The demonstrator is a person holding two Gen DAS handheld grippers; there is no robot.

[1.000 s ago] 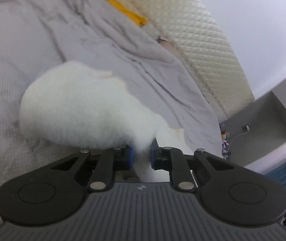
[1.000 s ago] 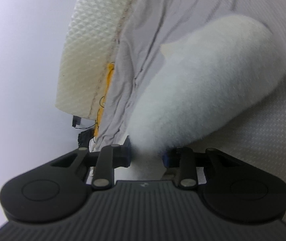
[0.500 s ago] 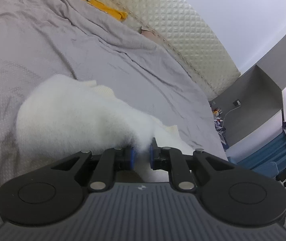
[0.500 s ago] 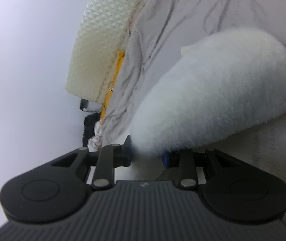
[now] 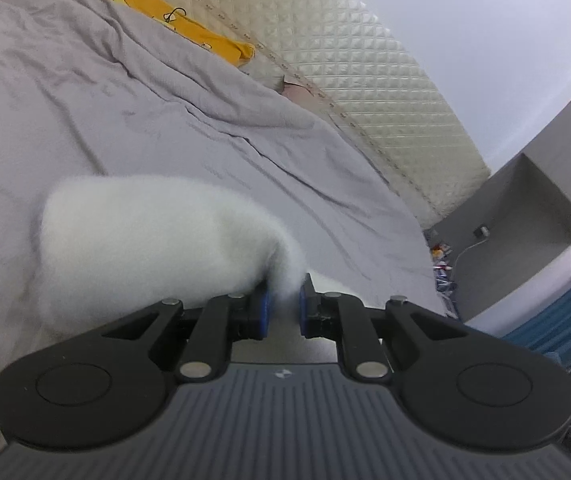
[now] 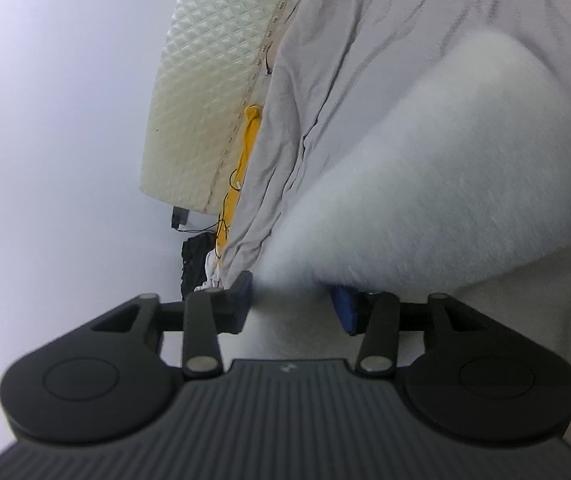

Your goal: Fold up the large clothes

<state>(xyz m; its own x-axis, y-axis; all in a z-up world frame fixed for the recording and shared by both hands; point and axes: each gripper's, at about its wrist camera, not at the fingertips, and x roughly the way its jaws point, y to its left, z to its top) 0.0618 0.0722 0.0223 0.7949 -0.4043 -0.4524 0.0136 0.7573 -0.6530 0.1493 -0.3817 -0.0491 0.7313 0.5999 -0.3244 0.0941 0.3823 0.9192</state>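
Note:
A fluffy white garment [image 5: 145, 240] lies bunched on a grey bedsheet [image 5: 85, 100]. My left gripper [image 5: 284, 308] is shut on a pinch of the white garment, which spreads away to the left of its jaws. In the right wrist view the same white garment [image 6: 445, 180] fills the right side. My right gripper [image 6: 291, 308] is shut on its fluffy edge, with the jaws a little apart around the thick fabric. The rest of the garment under both grippers is hidden.
A cream quilted headboard [image 5: 365, 72] runs along the far edge of the bed and also shows in the right wrist view [image 6: 213, 92]. A yellow cloth with a black cable [image 5: 173, 24] lies by it. A grey cabinet [image 5: 525, 220] stands at the right.
Both grippers keep hold of the white garment. The left view has swung and lifted, showing more bed and the cabinet. The garment has bunched closer to the left jaws.

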